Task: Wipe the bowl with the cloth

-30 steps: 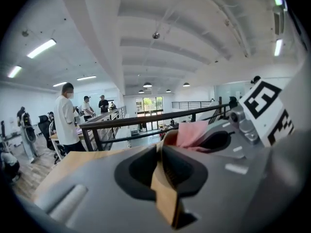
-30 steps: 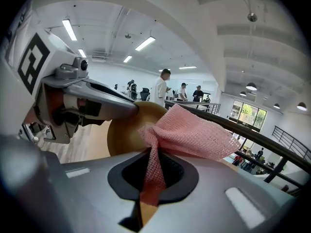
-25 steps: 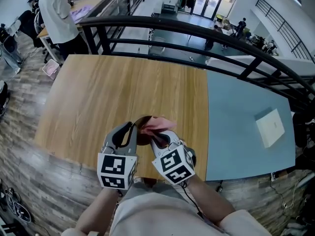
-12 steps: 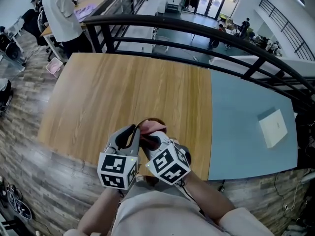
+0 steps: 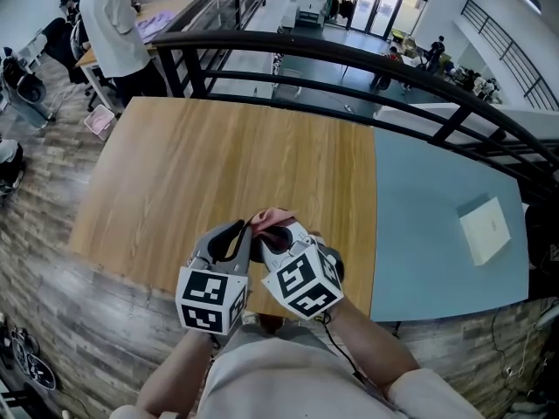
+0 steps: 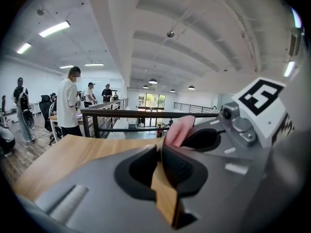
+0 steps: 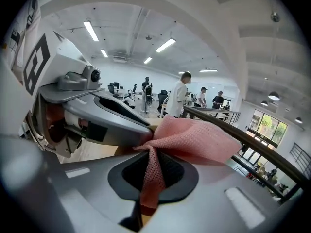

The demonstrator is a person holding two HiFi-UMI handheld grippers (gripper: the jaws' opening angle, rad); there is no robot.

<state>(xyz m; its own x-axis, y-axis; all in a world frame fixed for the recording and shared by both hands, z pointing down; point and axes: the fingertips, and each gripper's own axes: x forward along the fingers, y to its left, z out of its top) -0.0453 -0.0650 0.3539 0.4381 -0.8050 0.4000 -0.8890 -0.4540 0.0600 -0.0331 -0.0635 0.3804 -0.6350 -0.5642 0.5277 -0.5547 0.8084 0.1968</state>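
Over the near edge of the wooden table [image 5: 218, 164] I hold both grippers close together. My left gripper [image 5: 242, 231] is shut on the thin rim of a brown bowl [image 6: 164, 193]; in the head view the bowl [image 5: 259, 244] shows only as a dark patch between the grippers. My right gripper [image 5: 281, 234] is shut on a pink knitted cloth [image 7: 194, 137], which bunches out past the jaws against the bowl. The cloth [image 5: 273, 216] peeks out above both grippers. In the left gripper view the cloth [image 6: 179, 130] sits just beyond my left gripper [image 6: 159, 152].
A blue-grey table [image 5: 428, 216] adjoins the wooden one on the right and carries a white flat box [image 5: 483, 226]. A black railing [image 5: 349, 55] runs behind both tables. A person in a white shirt [image 5: 118, 24] stands far back left.
My right gripper with the cloth has shifted a little left and up, closer to the left gripper, and now covers more of the bowl. The left gripper has stayed put.
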